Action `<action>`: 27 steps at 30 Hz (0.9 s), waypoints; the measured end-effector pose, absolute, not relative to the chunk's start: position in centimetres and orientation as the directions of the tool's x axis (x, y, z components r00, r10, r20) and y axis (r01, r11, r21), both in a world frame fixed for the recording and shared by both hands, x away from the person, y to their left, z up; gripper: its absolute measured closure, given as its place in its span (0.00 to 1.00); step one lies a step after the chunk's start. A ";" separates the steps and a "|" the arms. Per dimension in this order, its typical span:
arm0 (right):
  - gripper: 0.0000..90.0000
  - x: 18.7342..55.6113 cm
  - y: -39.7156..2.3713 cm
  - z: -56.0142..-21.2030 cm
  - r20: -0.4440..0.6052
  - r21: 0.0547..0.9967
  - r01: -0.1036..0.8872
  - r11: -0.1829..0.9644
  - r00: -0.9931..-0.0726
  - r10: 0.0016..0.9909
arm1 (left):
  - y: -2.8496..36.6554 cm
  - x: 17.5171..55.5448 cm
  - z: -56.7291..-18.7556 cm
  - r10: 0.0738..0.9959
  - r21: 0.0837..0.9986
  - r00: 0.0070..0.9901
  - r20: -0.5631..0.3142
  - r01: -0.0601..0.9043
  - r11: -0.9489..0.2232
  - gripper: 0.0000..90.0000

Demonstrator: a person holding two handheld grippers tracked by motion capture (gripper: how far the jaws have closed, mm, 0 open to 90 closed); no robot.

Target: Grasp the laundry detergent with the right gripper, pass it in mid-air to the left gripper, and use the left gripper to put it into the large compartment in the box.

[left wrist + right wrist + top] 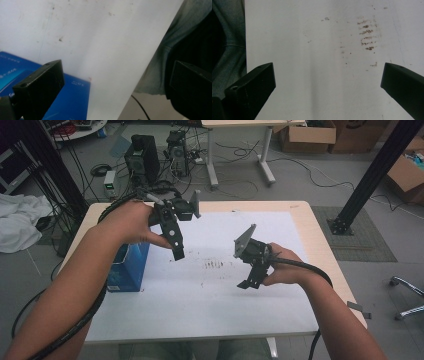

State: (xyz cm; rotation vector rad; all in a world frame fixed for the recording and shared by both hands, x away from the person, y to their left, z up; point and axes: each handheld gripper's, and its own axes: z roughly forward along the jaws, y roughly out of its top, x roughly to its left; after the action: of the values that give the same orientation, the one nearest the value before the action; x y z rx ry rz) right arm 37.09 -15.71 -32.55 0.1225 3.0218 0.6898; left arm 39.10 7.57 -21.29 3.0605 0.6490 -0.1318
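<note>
High view: the blue cardboard box (129, 267) lay just below the left gripper (178, 254).
Both grippers gaped wide, empty; the right gripper (243, 285) hung farther off.

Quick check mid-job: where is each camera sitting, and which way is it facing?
High view: above the person's side, looking forward and down at the white sheet; forearms, left tongs, right tongs show.
Left gripper view: rides the left tongs, facing the sheet's near edge, blue box; trouser leg shows.
Right gripper view: rides the right tongs, facing brown smudges.
All share the sheet.
</note>
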 end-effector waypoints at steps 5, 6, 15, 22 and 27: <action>0.00 37.2 -15.8 -32.2 -0.022 0.434 0.069 0.898 -0.996 0.087 | 7.4 38.3 -22.2 0.319 -0.005 0.942 -0.102 0.321 -0.947 0.00; 0.00 37.3 -15.8 -32.1 -0.023 0.433 0.066 0.899 -0.996 0.084 | 7.4 38.3 -22.3 0.313 -0.009 0.944 -0.101 0.314 -0.949 0.00; 0.00 37.3 -15.5 -32.0 -0.025 0.424 0.066 0.903 -0.996 0.085 | 7.1 37.1 -22.9 0.230 -0.029 0.962 -0.145 0.229 -0.973 0.00; 0.00 37.3 -15.4 -32.1 -0.026 0.419 0.064 0.906 -0.996 0.083 | 6.7 36.5 -23.0 0.192 -0.025 0.969 -0.156 0.190 -0.981 0.00; 0.00 37.2 -15.3 -32.1 -0.025 0.420 0.065 0.905 -0.996 0.083 | 6.8 36.4 -23.0 0.183 -0.023 0.970 -0.158 0.181 -0.983 0.00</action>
State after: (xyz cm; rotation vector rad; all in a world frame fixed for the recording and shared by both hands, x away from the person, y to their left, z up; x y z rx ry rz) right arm 37.25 -15.31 -32.09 0.1171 3.0247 0.6648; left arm 36.38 6.75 -23.05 3.1268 0.2888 -0.2512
